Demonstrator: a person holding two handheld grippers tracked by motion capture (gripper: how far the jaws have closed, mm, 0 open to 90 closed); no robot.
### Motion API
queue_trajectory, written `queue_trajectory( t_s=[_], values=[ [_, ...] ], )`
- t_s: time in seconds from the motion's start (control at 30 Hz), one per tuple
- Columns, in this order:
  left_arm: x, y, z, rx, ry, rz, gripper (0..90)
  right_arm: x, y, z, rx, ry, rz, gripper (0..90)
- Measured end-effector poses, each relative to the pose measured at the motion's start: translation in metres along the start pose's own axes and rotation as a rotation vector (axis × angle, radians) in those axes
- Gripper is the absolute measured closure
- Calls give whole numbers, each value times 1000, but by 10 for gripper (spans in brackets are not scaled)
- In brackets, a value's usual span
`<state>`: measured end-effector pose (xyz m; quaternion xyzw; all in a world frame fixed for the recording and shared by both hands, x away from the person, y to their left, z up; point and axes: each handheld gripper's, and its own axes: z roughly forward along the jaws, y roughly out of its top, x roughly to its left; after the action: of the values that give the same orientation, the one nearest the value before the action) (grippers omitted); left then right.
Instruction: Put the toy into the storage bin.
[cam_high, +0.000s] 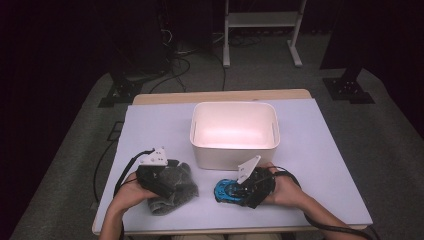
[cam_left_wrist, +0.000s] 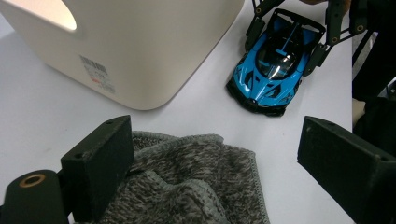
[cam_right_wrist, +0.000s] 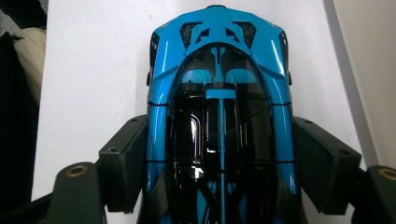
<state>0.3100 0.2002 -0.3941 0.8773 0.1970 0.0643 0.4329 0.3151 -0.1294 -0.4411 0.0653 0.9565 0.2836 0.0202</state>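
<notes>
Spreading under everything: one surface (cam_high: 320, 150), pale lilac-white on top with a wooden edge at the far side, set on grey carpet in a dark room. Beyond it, one white metal frame (cam_high: 262, 22) on the floor, a tangle of cables (cam_high: 175, 60), and two black stand bases, one at each far corner.

Next in size, one cream plastic bin (cam_high: 234, 134), rectangular with rounded corners, open at the top, standing at the middle of the surface toward the far side; seen in the left tool view with a cut-out handle and a barcode label on its wall.

Then one grey knitted cloth (cam_high: 175, 192), crumpled, lying near the front edge at the left, just in front of the bin's left corner.

Two tools, one per hand. Left tool (cam_left_wrist: 215, 168) open, jaws standing wide apart over the cloth, one pad at the cloth's edge, the other clear of it over bare surface. Right tool (cam_right_wrist: 219, 163) closed on the toy car, pads pressed against both flanks behind the doors.

Smallest, one blue and black toy car (cam_high: 227, 190), resting on the surface near the front edge, right of the cloth and just in front of the bin's right half, nose pointing away from the right hand (cam_high: 285, 187).
</notes>
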Motion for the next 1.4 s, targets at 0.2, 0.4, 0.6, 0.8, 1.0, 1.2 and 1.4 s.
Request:
queue_trajectory(
  t_s=[0.2,0.4,0.6,0.8,1.0,1.2,1.4],
  values=[
    [0,0,0,3,-1,0,99,0,4,1,26,-2,-13,250],
    [0,0,-1,-2,1,-4,99,0,8,4,44,-2,-18,242],
    [1,0,-1,-2,1,-3,99,4,13,7,64,-18,-31,194],
    [1,0,-1,-2,0,-3,100,5,16,10,50,-21,-33,189],
    [0,0,1,6,-4,1,99,1,15,10,46,-3,-12,244],
    [1,-1,-1,0,-1,-3,100,2,13,9,34,-7,-8,250],
    [1,-1,-1,-1,1,-6,100,4,14,9,34,-1,-28,251]
  ],
)
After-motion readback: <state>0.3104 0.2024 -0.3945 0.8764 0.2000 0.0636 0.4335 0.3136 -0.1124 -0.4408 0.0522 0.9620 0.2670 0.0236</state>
